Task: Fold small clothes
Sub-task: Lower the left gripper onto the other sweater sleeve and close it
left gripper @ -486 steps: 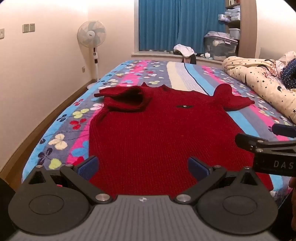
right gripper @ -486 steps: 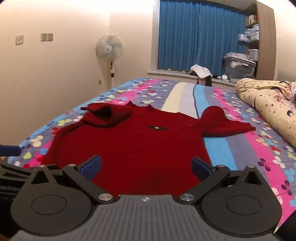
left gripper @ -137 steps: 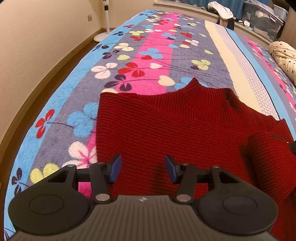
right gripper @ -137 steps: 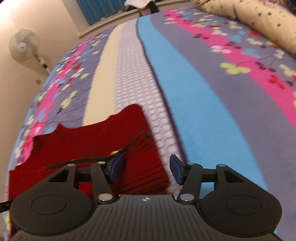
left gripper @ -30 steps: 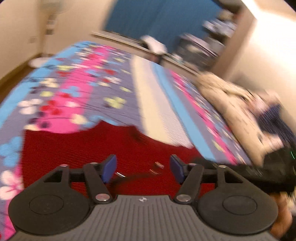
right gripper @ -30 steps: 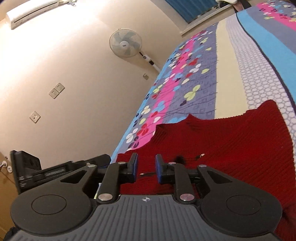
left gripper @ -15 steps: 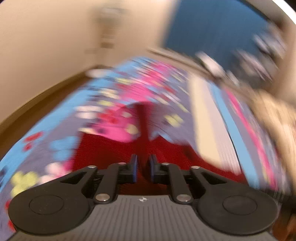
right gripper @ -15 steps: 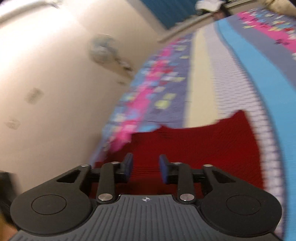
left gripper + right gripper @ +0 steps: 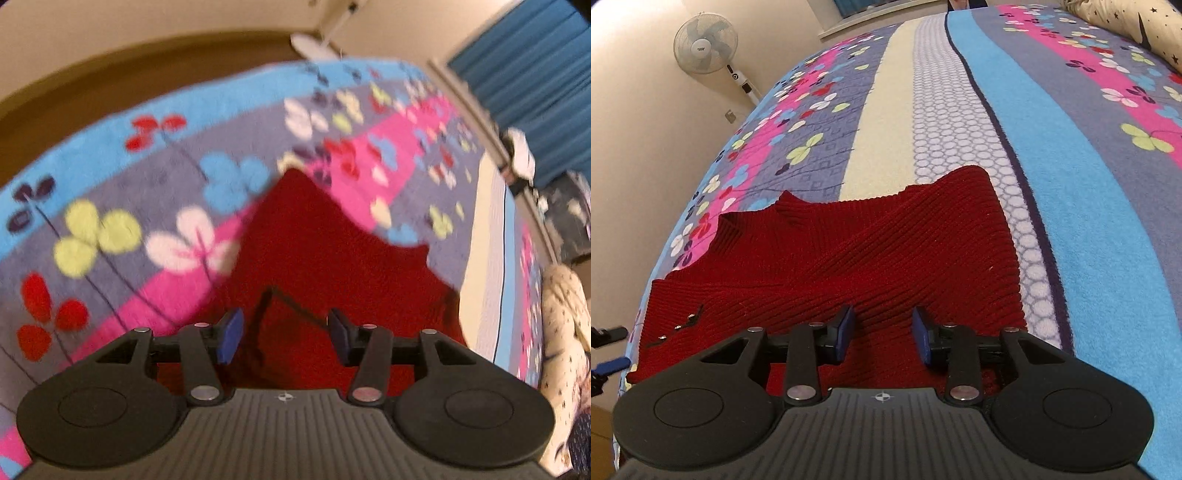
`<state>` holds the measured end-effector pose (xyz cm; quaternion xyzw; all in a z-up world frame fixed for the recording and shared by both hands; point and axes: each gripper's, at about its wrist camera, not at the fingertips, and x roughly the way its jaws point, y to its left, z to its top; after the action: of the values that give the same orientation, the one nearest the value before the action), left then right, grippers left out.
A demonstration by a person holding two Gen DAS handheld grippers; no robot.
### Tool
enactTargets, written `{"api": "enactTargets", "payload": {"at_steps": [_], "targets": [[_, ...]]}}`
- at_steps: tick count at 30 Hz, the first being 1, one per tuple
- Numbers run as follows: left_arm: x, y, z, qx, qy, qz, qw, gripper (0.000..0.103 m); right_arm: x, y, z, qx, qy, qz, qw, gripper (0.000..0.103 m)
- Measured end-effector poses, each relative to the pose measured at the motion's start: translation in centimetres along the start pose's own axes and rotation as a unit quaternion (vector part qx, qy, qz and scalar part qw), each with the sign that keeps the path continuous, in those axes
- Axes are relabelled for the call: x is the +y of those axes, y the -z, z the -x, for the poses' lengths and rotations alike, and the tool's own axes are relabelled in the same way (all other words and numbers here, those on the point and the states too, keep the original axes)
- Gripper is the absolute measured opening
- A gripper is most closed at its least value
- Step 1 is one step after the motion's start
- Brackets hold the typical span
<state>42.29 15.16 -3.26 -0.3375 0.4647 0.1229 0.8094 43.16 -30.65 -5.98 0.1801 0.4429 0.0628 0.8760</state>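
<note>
Left wrist view smeared by motion blur: flowers on the bedspread (image 9: 177, 206) soft-edged, knit texture of the red sweater (image 9: 317, 236) lost, far end of the room barely legible. Near hem of the sweater hidden behind both gripper bodies in either view. Thin dark line with small metal bits on the red cloth (image 9: 679, 325), too small to identify. At the left edge of the right wrist view, only the cut-off tips of the left gripper (image 9: 607, 347), 1 black and 1 blue.

Left gripper (image 9: 286, 336) with jaws parted wide, nothing between the blue pads (image 9: 231, 334), red knit beneath the gap. Right gripper (image 9: 882, 338) likewise open by a moderate gap, empty, over the sweater; contact with the cloth impossible to judge.

Sweater lying flat on the near left part of the bed, collar pointing away, its right edge on the circle-patterned stripe (image 9: 945, 122).

Striped bedspread (image 9: 1071, 155) in blue, pink, grey and cream. Standing fan (image 9: 705, 37) by the cream wall, blue curtain (image 9: 539, 74) at the far end, star-print quilt (image 9: 1126, 22) at the right.
</note>
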Motion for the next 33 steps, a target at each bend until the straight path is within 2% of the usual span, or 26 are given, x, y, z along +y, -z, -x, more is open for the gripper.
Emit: {"api": "enactTargets", "payload": {"at_steps": [2,3,4,5,6,8,9,10,11,12,13,14,15,16,17,19,20,21,22,23,24,26,27,29,32,33], "targets": [[-0.6,0.5,-0.7,0.014,-0.004,-0.022,0.9997,0.055,0.0,0.1,-0.1,0.0,-0.001,0.001,1.0,0.037],[-1.0,0.9,-0.9,0.011,-0.011,-0.041,0.999,0.051,0.0,0.0,-0.1,0.001,-0.001,0.0,1.0,0.037],[-1.4,1.1,-1.0,0.006,-0.017,-0.059,0.9981,0.042,-0.1,0.0,-0.2,0.001,-0.002,-0.001,1.0,0.037],[-1.8,1.2,-1.2,0.0,-0.02,-0.076,0.9969,0.007,-0.1,-0.1,-0.2,0.002,-0.004,-0.003,1.0,0.037],[-2.1,1.2,-0.8,-0.015,-0.02,-0.089,0.9957,0.004,0.1,-0.2,0.5,0.001,-0.005,-0.008,1.0,0.037],[-3.3,1.3,1.8,-0.089,-0.006,-0.124,0.9883,0.004,0.1,-0.5,1.6,-0.013,-0.008,-0.026,1.0,0.038],[-4.1,1.4,3.1,-0.127,0.007,-0.146,0.9811,0.004,-0.1,-0.6,2.0,-0.028,-0.009,-0.033,0.999,0.04],[-5.0,1.8,5.1,-0.181,0.023,-0.174,0.9676,0.004,-0.4,-0.7,2.7,-0.042,-0.011,-0.038,0.998,0.04],[-5.5,2.2,6.3,-0.217,0.02,-0.191,0.9572,0.004,-0.5,-1.0,3.1,-0.056,-0.01,-0.04,0.998,0.042],[-5.7,2.5,6.6,-0.231,0.004,-0.198,0.9527,0.004,-0.7,-1.1,3.3,-0.066,-0.005,-0.04,0.997,0.044],[-5.7,2.5,6.2,-0.223,-0.014,-0.195,0.9548,0.004,-0.8,-1.2,3.4,-0.074,0.004,-0.041,0.996,0.046],[-5.3,2.4,4.9,-0.189,-0.037,-0.187,0.9633,0.007,-1.1,-1.3,3.4,-0.077,0.013,-0.043,0.996,0.046],[-4.5,2.1,3.1,-0.134,-0.057,-0.17,0.9746,0.008,-1.5,-1.4,3.0,-0.072,0.021,-0.046,0.996,0.046],[-3.5,2.0,1.6,-0.093,-0.074,-0.144,0.9824,0.008,-1.9,-1.5,2.5,-0.063,0.033,-0.05,0.996,0.046],[-2.7,1.9,1.0,-0.081,-0.089,-0.12,0.9855,0.008,-2.3,-1.5,2.0,-0.053,0.05,-0.055,0.996,0.046],[-2.7,1.8,1.7,-0.113,-0.1,-0.127,0.9804,0.01,-2.7,-1.6,1.7,-0.05,0.061,-0.067,0.995,0.045],[-3.3,1.8,2.1,-0.133,-0.1,-0.143,0.9755,0.02,-2.8,-1.6,1.6,-0.051,0.063,-0.068,0.994,0.044],[-3.7,1.7,2.5,-0.152,-0.095,-0.159,0.9708,0.04,-2.6,-1.7,1.7,-0.054,0.072,-0.063,0.994,0.045],[-4.0,1.7,2.7,-0.159,-0.091,-0.167,0.9688,0.051,-2.6,-1.5,2.1,-0.062,0.091,-0.055,0.992,0.045],[-4.1,1.7,2.5,-0.156,-0.087,-0.169,0.9692,0.066,-2.5,-1.5,2.2,-0.071,0.116,-0.047,0.99,0.046],[-4.1,1.5,1.8,-0.141,-0.086,-0.167,0.972,0.074,-2.6,-1.5,2.1,-0.074,0.13,-0.045,0.988,0.046],[-3.4,1.2,0.2,-0.094,-0.084,-0.159,0.9791,0.079,-3.4,-1.6,1.5,-0.067,0.137,-0.058,0.987,0.05],[-3.0,1.0,-0.7,-0.07,-0.086,-0.156,0.9815,0.079,-3.8,-1.7,1.2,-0.059,0.136,-0.066,0.987,0.056],[-2.4,0.6,-2.1,-0.045,-0.093,-0.16,0.9818,0.079,-4.5,-1.7,0.2,-0.04,0.131,-0.071,0.988,0.068],[-1.2,0.0,-3.6,-0.014,-0.091,-0.167,0.9817,0.079,-5.0,-1.6,-0.2,-0.035,0.117,-0.07,0.99,0.068],[-0.8,-0.1,-4.1,0.0,-0.079,-0.164,0.9834,0.079,-5.0,-1.6,-0.2,-0.034,0.109,-0.072,0.991,0.061]]}}
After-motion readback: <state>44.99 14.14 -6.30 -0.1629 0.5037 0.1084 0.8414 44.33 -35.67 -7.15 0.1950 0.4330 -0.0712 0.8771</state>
